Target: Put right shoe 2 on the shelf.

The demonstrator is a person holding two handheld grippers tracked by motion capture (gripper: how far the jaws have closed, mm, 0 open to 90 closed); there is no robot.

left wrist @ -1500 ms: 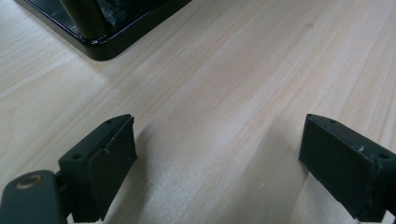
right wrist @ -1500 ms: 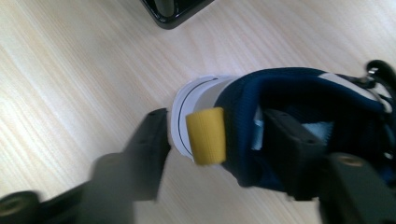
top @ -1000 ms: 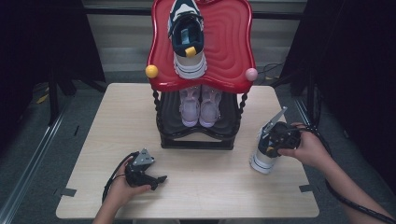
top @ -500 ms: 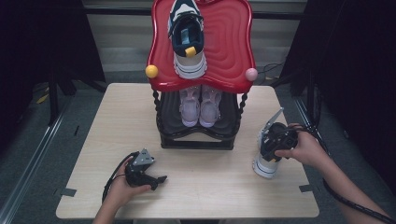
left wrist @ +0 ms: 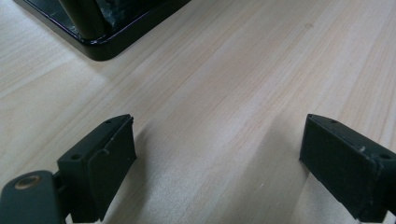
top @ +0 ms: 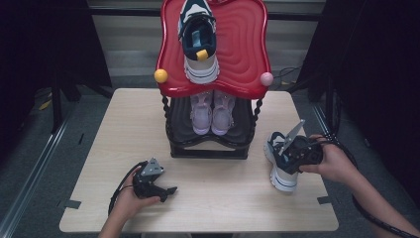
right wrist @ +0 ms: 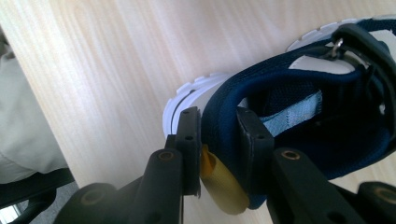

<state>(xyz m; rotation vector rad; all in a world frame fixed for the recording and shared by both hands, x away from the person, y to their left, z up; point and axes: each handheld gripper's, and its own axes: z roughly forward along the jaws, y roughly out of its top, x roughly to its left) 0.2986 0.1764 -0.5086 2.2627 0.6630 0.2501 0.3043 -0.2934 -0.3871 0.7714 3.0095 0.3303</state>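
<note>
Sneaker (top: 280, 166), navy and white, sits on the tabletop (top: 228, 198) right of the rack (top: 210, 144); right claw (right wrist: 218, 140) pinches its soft heel collar, probably light and pliable. Left claw (left wrist: 219, 158) gapes wide, empty.

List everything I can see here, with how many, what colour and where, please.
table: one, pale wood, under everything.
rack: one, red top shelf on a black lower shelf and base, at the table's far middle.
knobs: two, one yellow and one pink, at the red shelf's front corners.
navy shoe: one, navy and white, on the red shelf.
pink shoes: two, pale pink, on the lower shelf.
second navy shoe: one, navy and white, on the table at right.
left tongs: black, open, over bare table.
right tongs: black, shut on the second navy shoe's heel collar.
</note>
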